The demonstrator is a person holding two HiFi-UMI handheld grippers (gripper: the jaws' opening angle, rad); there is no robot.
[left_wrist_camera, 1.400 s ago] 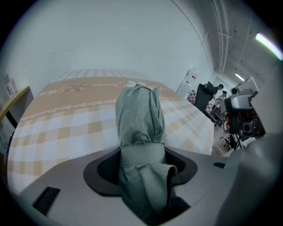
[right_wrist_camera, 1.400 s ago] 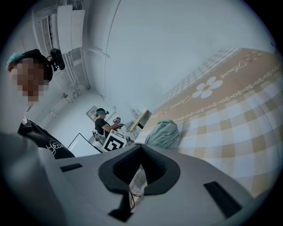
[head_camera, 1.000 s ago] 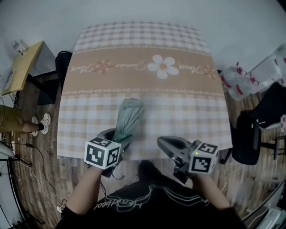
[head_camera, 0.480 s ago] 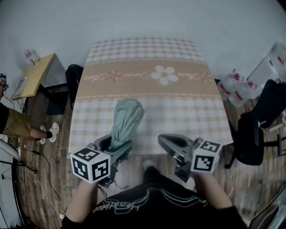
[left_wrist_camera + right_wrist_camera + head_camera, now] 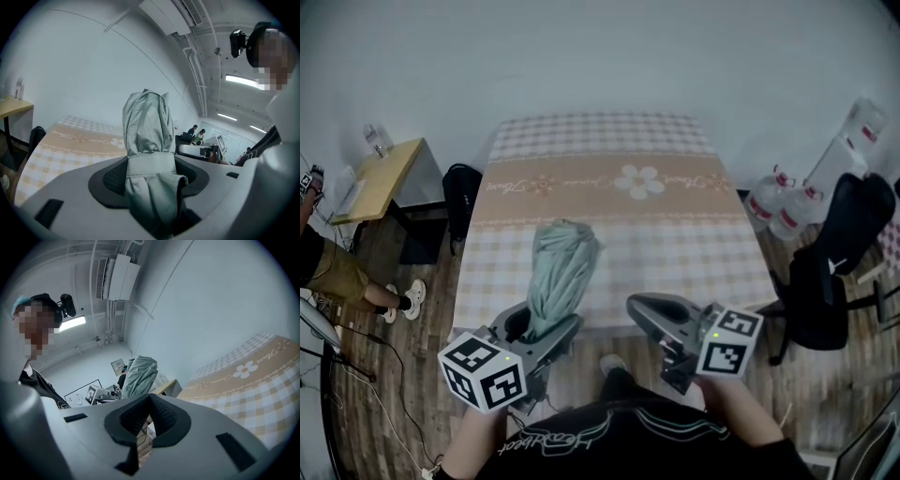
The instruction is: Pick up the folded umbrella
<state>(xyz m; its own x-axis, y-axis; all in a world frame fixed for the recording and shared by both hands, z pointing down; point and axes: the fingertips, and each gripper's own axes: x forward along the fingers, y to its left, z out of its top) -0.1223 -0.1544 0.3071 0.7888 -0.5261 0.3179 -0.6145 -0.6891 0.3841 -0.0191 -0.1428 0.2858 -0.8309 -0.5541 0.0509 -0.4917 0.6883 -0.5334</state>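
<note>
Our left claw (image 5: 546,328) is clamped on the umbrella (image 5: 561,277). In the left gripper view its jaws stand wide, and the pads press on both sides of the bundle at the strap (image 5: 150,164). The grey-green folds bunch below the strap and rise above it. From the claw, the umbrella runs toward 12 o'clock in the head view, with its far end over the near part of the checked tabletop (image 5: 675,253). In the left gripper view that end shows against the wall and appears clear of the cloth.

At 3 o'clock of the left claw, our right claw (image 5: 649,314) holds nothing. Its jaws are together at the tips in the right gripper view, with only a thin slit behind them. It hangs at the tabletop's near edge.

Farther out, a flower print (image 5: 640,181) lies at 12 o'clock on the cloth. Water bottles (image 5: 773,211) stand off the tabletop at 2 o'clock, and a black chair (image 5: 834,262) at 3 o'clock.
</note>
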